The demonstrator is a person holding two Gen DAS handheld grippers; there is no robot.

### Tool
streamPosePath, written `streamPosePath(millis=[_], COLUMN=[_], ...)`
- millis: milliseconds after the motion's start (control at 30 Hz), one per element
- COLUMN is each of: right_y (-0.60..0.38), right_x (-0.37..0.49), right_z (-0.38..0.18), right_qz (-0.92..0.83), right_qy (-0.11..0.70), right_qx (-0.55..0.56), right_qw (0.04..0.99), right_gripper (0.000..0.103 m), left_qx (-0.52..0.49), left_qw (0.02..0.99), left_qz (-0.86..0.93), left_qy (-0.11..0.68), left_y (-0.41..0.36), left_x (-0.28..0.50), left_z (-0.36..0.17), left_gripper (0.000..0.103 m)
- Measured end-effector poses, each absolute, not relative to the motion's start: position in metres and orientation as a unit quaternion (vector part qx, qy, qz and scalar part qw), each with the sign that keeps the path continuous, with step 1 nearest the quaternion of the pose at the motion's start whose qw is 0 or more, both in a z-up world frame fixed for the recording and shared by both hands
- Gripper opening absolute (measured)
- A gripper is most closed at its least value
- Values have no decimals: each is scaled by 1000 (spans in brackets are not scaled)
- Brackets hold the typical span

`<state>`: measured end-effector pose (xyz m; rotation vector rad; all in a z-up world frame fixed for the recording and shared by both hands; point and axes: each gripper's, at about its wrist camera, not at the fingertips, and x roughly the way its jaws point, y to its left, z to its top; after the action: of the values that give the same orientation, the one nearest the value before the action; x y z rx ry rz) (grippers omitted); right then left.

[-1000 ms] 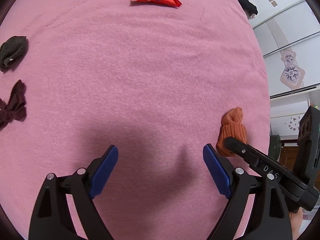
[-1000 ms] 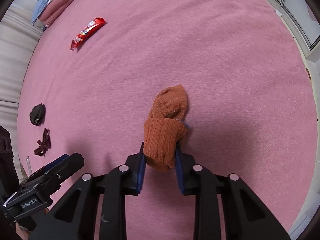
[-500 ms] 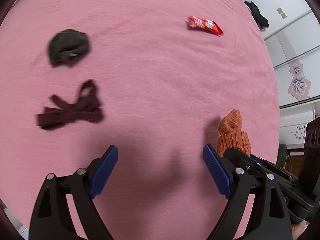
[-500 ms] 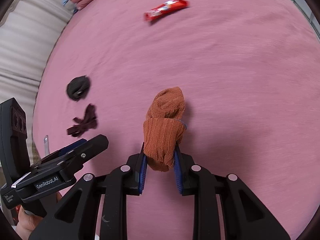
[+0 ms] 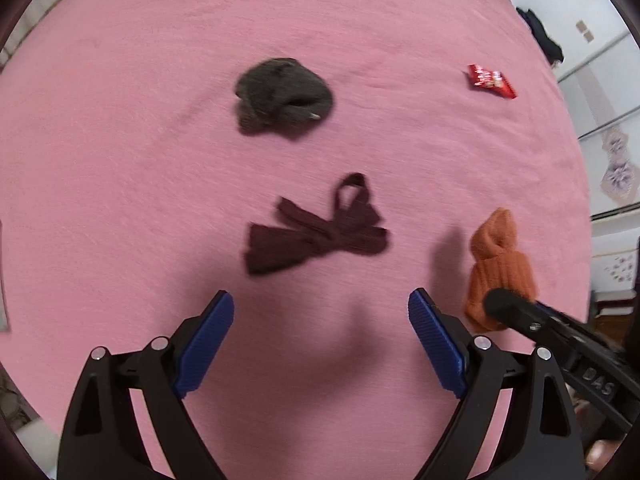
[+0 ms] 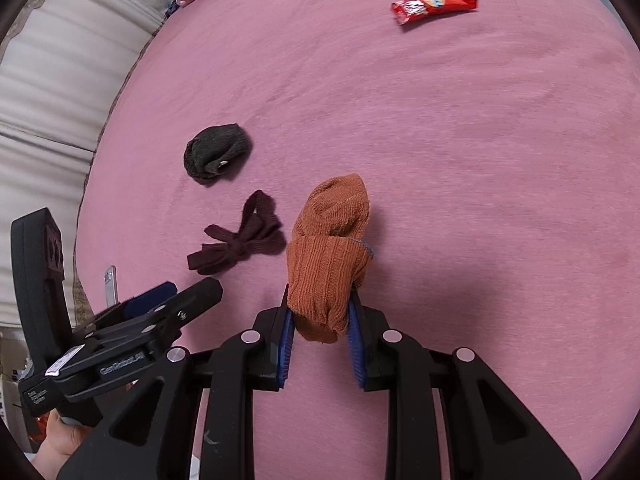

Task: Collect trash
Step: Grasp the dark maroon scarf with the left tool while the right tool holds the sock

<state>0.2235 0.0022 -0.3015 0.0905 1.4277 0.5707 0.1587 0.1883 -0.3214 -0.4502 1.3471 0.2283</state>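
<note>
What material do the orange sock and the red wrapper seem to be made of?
Orange sock: knitted yarn, matte, as its ribbed cuff and soft folds suggest; the fibre cannot be told.
Red wrapper: probably thin plastic film, glossy; it shows printed colours, a light sheen and crimped ends.

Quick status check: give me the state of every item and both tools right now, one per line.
Left tool: open, nothing between its pads.
Right tool: shut on the orange sock.
Orange sock: rolled up, clamped at its cuff end.
Maroon sock: knotted, lying loose on the pink blanket.
Grey sock: balled up, lying loose.
Red wrapper: flat on the blanket, untouched.
</note>
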Motion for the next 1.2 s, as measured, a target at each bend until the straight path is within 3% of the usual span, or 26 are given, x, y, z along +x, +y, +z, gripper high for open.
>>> streamPosePath(millis=[467,567,633,733,1200], right_y=[18,16,14,12,-39], right_x=[237,238,238,236,207], right_z=[-310,-311,-312,-312,-291], right_qz=[244,241,240,242,248], right_qy=[659,662,663,664,652], right_qx=[33,33,35,35,31], right_qw=[711,709,708,707,716], right_gripper=[23,23,24,24,23], left_qx=[-143,-132,-132,-147,-219], left_qw=[712,711,712,713,716], left_qz=[89,107,113,113,41], left_qy=[681,683,681,677,661], left_y=[190,187,187,189,142], left_x=[214,214,211,206,168], left_z=[-377,-377,-372,-366,-330], left_gripper=[90,75,57,40,35])
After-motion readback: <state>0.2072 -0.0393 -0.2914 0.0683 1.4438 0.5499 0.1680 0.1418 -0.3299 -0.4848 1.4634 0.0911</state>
